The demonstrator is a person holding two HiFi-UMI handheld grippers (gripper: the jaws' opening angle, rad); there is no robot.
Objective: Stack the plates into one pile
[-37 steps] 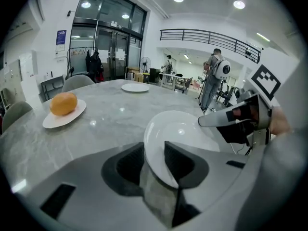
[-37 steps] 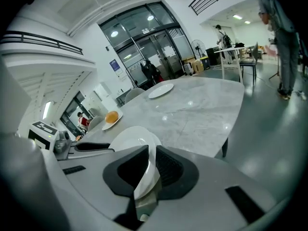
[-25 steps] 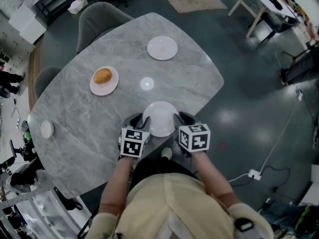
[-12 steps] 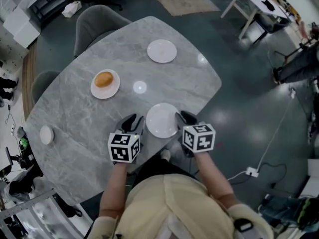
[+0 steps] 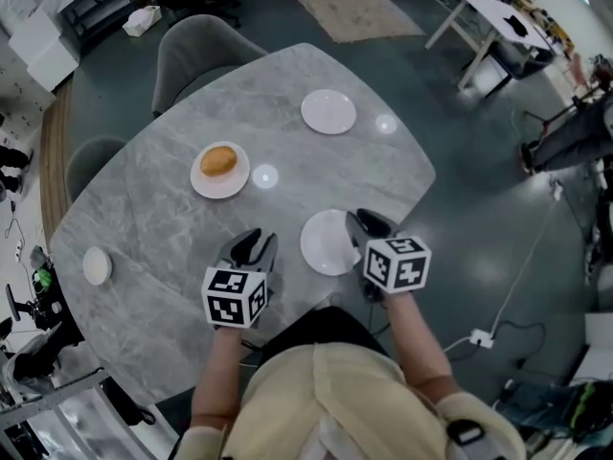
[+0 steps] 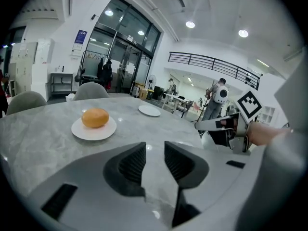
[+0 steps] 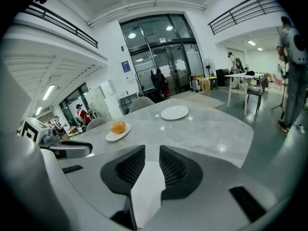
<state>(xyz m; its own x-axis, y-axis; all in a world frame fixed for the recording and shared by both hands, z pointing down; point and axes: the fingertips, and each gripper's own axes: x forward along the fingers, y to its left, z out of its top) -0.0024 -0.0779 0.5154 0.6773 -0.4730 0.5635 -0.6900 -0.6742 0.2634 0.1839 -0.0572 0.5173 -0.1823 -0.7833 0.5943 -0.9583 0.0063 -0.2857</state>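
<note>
A white plate hangs over the near edge of the grey marble table. My right gripper is shut on its right rim, and in the right gripper view the plate shows as a white wedge between the pads. My left gripper hovers to the plate's left, apart from it, jaws open with only table showing through the gap. Farther off, a second white plate carries a bread roll. An empty plate lies at the far side.
A small white dish sits near the table's left edge. Two grey chairs stand at the far left side. The person's body is against the near edge. Cables and desks lie on the floor to the right.
The left gripper has come off the plate's left rim and drawn away to the left. The plate stays in the right gripper and has risen from the table.
</note>
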